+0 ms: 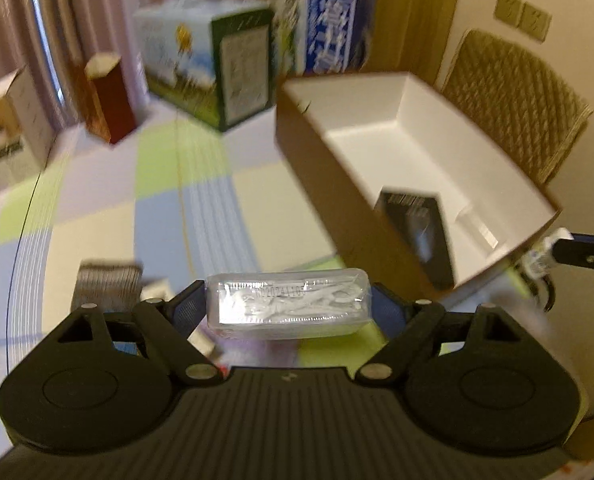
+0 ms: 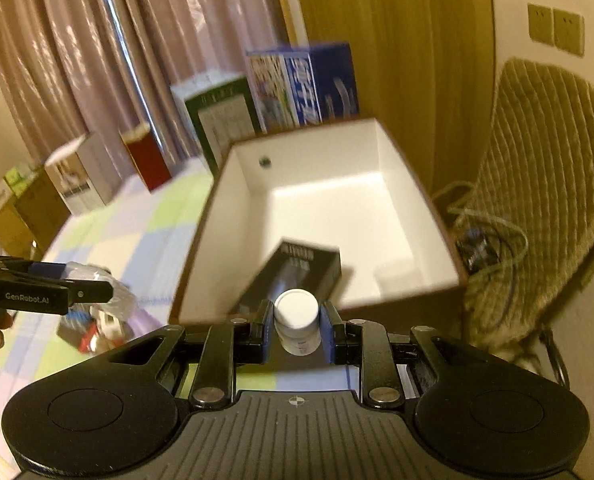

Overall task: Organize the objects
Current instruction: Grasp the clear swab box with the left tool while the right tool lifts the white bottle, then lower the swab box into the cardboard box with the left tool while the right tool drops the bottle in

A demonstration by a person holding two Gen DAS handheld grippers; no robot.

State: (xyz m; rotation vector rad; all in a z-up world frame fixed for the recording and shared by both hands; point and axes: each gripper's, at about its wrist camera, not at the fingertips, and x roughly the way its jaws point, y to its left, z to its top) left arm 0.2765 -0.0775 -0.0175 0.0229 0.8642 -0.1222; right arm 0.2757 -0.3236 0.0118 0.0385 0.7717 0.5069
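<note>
Left hand-held gripper (image 1: 289,310) clamps clear packet (image 1: 287,308); right hand-held gripper (image 2: 297,326) clamps white bottle (image 2: 297,320) (smooth, may slip short of box (image 2: 381,148)).

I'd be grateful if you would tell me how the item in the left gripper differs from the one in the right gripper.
The clear plastic-wrapped pack is flat and oblong; the white-capped bottle is round. The pack is see-through with pale contents, while the bottle is opaque white with a printed label. The pack spreads the left gripper wide; the bottle sits in the right gripper with its jaws close together. Both are gripped and carried above the table, near the open white-lined box.
</note>
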